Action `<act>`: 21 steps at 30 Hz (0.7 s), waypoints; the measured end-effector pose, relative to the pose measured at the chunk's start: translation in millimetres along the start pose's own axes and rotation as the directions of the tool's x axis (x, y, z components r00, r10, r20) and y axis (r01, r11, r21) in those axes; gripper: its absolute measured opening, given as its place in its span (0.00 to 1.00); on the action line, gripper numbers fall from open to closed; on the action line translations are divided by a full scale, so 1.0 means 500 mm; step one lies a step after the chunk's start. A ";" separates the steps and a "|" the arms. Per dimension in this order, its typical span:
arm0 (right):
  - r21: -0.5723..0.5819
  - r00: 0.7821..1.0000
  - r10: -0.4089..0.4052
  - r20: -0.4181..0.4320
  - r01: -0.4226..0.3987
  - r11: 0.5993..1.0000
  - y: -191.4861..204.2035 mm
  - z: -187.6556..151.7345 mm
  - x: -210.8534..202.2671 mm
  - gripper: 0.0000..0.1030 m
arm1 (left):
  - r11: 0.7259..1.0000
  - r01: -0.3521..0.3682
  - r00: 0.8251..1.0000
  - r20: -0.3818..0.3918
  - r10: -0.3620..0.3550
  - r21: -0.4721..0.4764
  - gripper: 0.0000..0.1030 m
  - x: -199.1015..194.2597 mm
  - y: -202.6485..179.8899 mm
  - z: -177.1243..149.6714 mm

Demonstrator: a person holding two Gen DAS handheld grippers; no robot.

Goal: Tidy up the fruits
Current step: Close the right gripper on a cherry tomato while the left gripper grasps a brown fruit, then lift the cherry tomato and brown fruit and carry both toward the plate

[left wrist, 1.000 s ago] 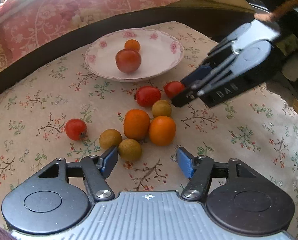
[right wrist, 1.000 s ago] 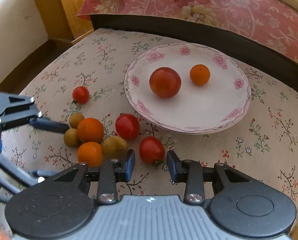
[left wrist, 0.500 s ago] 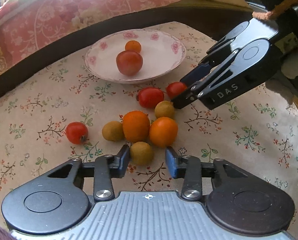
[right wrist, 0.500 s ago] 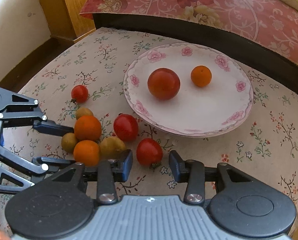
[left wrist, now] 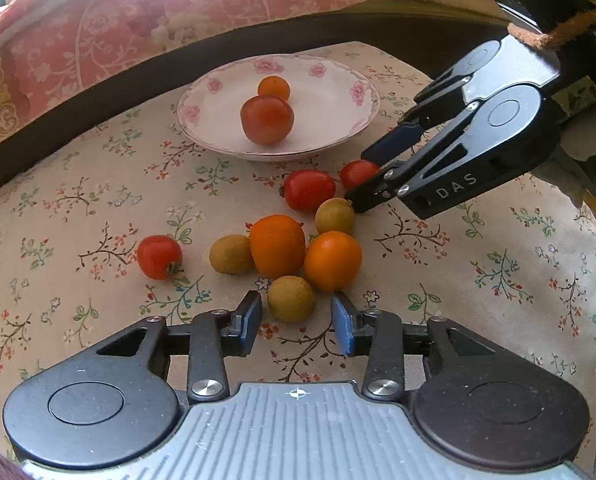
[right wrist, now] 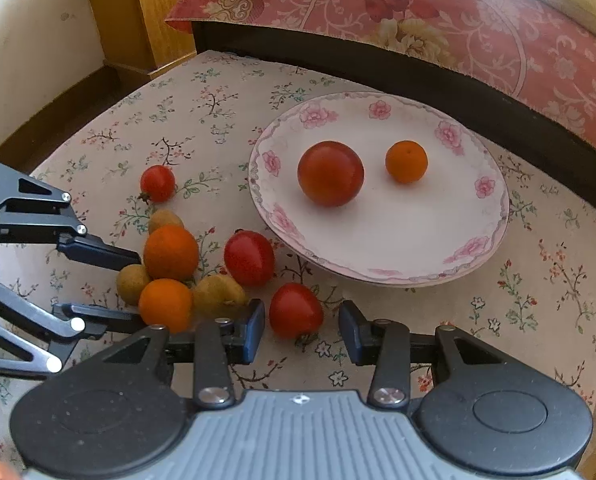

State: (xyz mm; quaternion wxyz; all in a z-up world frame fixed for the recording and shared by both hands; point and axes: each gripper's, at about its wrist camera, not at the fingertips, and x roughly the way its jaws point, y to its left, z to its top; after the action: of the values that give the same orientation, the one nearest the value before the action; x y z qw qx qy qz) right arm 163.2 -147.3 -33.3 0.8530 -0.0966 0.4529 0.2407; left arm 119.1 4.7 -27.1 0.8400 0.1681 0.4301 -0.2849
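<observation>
My left tongs (left wrist: 296,316) have just closed in around a longan (left wrist: 291,298) — not pinching yet; right tongs (right wrist: 302,326) stand loose around a tomato (right wrist: 296,310).

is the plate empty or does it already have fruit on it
Not empty. The plate holds two fruits: a large red tomato and a small orange fruit. The other fruits still lie on the tablecloth beside it.

A floral tablecloth (right wrist: 202,120) covers the table; behind it lies a pink quilt (right wrist: 478,20), with a wooden post (right wrist: 138,16) left of the quilt.
</observation>
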 end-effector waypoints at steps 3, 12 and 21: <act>0.008 1.000 -0.008 0.010 0.008 1.000 -0.001 0.002 0.004 0.43 | 1.000 0.000 1.000 0.000 0.000 -0.011 0.49 0.001 0.004 -0.001; 0.009 1.000 -0.027 0.010 0.027 1.000 0.005 0.000 0.002 0.43 | 1.000 -0.010 1.000 0.002 0.010 -0.016 0.49 -0.001 0.000 0.000; -0.053 0.998 -0.065 0.002 0.065 0.997 0.036 0.000 -0.002 0.31 | 0.999 -0.037 0.999 -0.008 0.037 -0.038 0.47 0.002 0.000 0.004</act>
State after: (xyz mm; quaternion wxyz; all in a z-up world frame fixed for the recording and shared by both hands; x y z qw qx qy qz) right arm 153.8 -132.0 -31.3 0.8575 -0.1337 0.4430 0.2248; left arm 121.2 3.4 -26.6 0.8466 0.1608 0.4355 -0.2603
